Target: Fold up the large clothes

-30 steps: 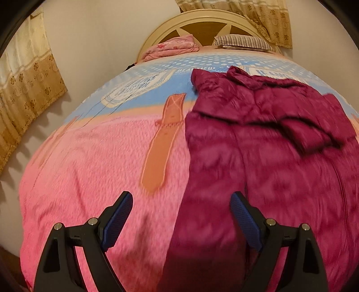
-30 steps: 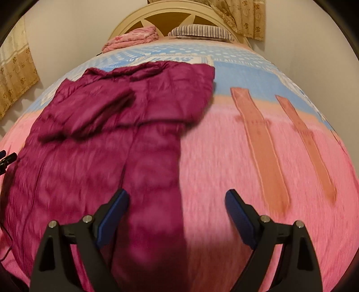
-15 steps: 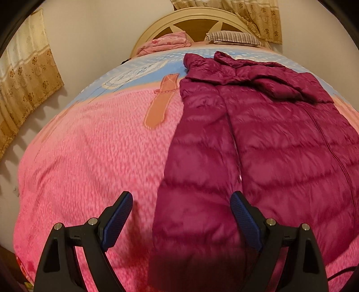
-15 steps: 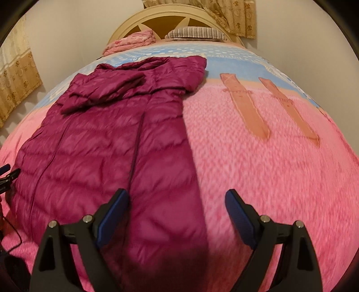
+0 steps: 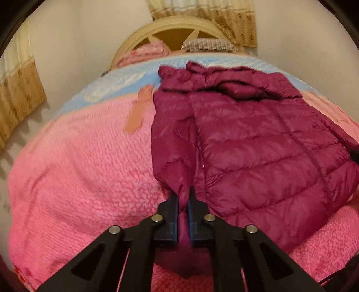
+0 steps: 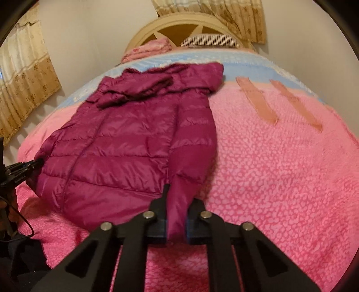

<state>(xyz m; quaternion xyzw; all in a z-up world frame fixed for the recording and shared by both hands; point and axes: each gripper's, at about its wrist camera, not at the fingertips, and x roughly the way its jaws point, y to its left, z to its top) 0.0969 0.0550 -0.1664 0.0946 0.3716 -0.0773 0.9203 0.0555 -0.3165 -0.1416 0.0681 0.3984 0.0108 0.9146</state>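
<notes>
Quilted maroon puffer jacket (image 5: 258, 139) — glossy, both sleeve cuffs pinched in jaws, fuzzy pink blanket (image 5: 85, 170)

The jacket (image 5: 258, 143) lies flat on the bed (image 5: 78, 168), collar toward twelve o'clock, hem toward six. Behind it, at the headboard (image 6: 190, 21), a pillow (image 6: 211, 41) sits beside a folded blanket (image 6: 148, 50). The left tool (image 5: 183, 202) pinches one sleeve cuff, the right tool (image 6: 177, 202) the other.
</notes>
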